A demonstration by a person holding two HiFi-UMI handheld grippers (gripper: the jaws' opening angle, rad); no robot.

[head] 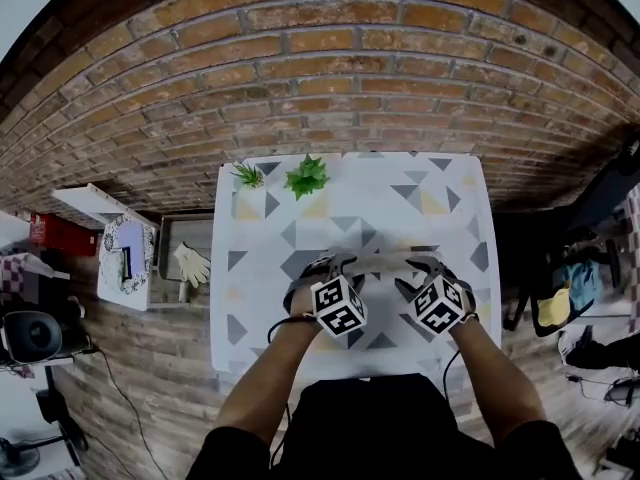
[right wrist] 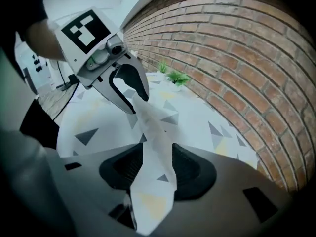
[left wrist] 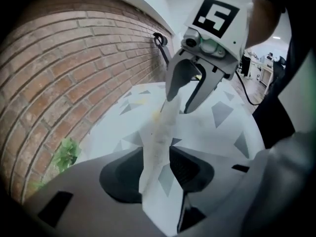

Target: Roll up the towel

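towel (left wrist: 160, 132) clamped in left gripper (head: 338, 264), right gripper (head: 422, 264)

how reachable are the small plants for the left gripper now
Probably not: the left gripper is clamped on the towel, shared with the right gripper; the plants stand far off by the brick wall.

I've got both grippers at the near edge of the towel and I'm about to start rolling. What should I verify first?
1. Left gripper clamped on the towel: ok, the cloth is pinched between its pads.
2. Right gripper clamped on the towel: ok, the cloth is pinched the same way.
3. Near edge raised and stretched between both grippers: ok.
4. Towel ahead lying flat: ok, no large folds visible.
5. Roll path free: not ok, two small plants stand at the far end, apparently on the towel.
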